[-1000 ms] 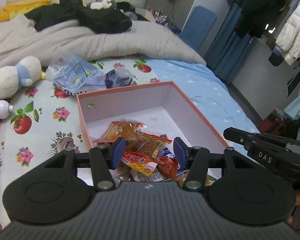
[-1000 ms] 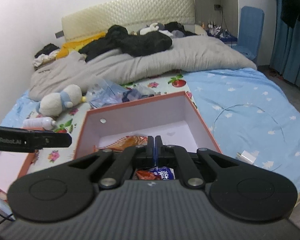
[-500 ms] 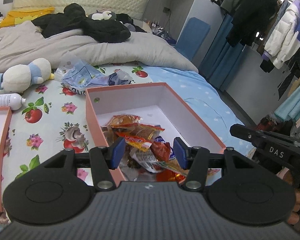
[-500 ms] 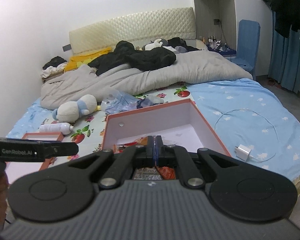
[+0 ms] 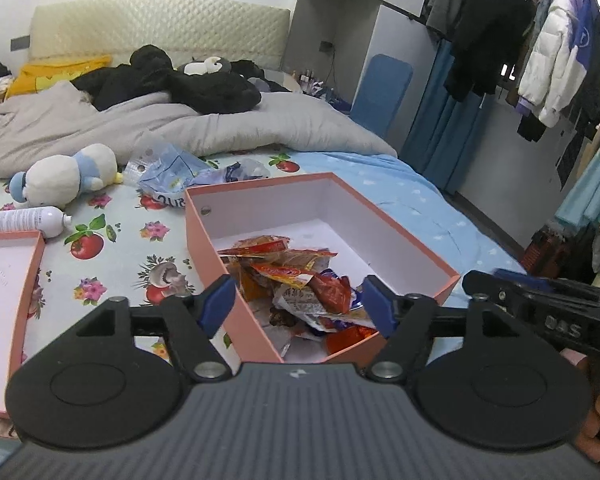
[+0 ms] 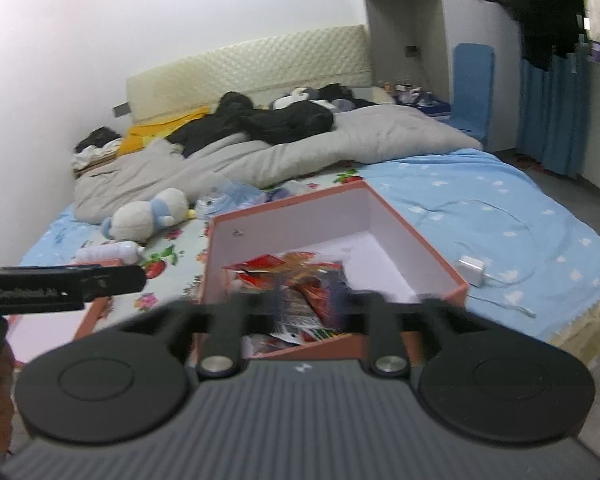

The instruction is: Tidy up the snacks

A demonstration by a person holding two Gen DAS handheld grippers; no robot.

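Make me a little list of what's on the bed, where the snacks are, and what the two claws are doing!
surface: bed with fruit-print sheet
box: pink box, open, lid apart beside it
snacks: snack packets piled in the box's near end
left claw: left claw opening, nothing held, over the box's near corner
right claw: right claw opening, blurred, nothing gripped
nearby: plush toy, white bottle, charger

Left tool [image 5: 298, 304] opening, empty, above snack packets [image 5: 300, 280] in pink box [image 5: 204, 236]
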